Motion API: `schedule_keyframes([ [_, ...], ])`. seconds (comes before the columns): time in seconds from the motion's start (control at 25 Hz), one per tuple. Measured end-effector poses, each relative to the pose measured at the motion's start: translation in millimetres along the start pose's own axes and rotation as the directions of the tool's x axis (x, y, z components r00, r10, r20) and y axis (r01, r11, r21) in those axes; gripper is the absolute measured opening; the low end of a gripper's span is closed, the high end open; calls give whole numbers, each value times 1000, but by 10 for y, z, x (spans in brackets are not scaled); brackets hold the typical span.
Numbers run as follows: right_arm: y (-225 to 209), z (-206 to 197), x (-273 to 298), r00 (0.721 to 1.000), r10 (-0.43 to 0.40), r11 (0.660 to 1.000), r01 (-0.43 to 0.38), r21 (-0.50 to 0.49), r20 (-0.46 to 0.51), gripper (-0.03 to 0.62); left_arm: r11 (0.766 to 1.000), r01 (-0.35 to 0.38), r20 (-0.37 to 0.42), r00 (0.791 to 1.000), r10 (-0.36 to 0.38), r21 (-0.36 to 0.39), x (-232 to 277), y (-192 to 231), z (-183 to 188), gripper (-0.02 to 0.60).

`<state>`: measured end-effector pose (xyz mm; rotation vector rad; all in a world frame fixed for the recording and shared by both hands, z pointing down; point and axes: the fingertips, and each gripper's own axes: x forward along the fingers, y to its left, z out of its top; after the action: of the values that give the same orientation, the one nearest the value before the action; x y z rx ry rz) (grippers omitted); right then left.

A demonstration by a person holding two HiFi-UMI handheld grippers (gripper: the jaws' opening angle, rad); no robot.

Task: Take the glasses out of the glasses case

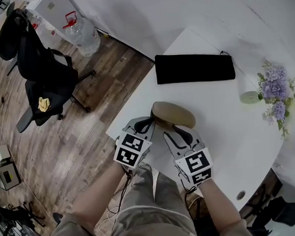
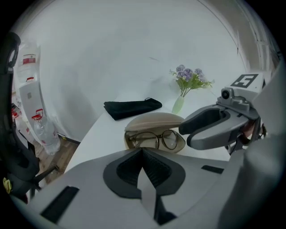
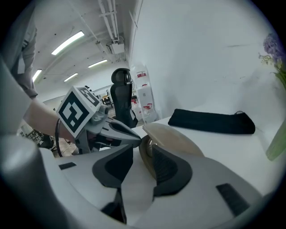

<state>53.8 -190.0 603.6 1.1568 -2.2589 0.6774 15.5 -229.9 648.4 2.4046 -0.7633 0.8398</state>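
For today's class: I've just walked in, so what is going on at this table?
A person holds tongs in each hand at a white table. A beige glasses case lies open near the table's edge, with the glasses inside it, not yet taken out. The left tongs are closed and empty. The right tongs are open at the case's near side and grip nothing. A black pouch lies farther back.

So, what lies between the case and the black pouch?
Nothing. Only bare white table separates the case from the pouch. The head view shows this most clearly.
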Motion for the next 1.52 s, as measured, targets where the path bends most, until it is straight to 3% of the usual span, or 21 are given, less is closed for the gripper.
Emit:
schedule_keyframes([
  [0.24,-181,228,53,1000,-2,995,-1,-101,-30,160,1000,-2,-5,1000,2,-1,10,2,-13,14],
  [0.52,-333,169,206,979,60,972,-102,-213,-197,167,1000,-5,11,1000,5,-11,16,0,-9,14],
  [0.8,-307,-84,392,918,90,916,-229,-329,-387,166,1000,-2,13,1000,2,-11,7,-11,-10,14],
  [1.0,-353,-202,485,874,43,885,-259,-387,-485,118,1000,3,24,1000,-3,-17,10,-21,3,14],
  [1.24,-381,-225,531,848,17,874,-270,-404,-529,100,1000,10,32,999,-9,-18,2,-22,3,14],
  [1.52,-347,-278,484,761,63,848,-383,-368,-646,100,1000,5,38,999,-5,-19,-6,-16,1,14],
])
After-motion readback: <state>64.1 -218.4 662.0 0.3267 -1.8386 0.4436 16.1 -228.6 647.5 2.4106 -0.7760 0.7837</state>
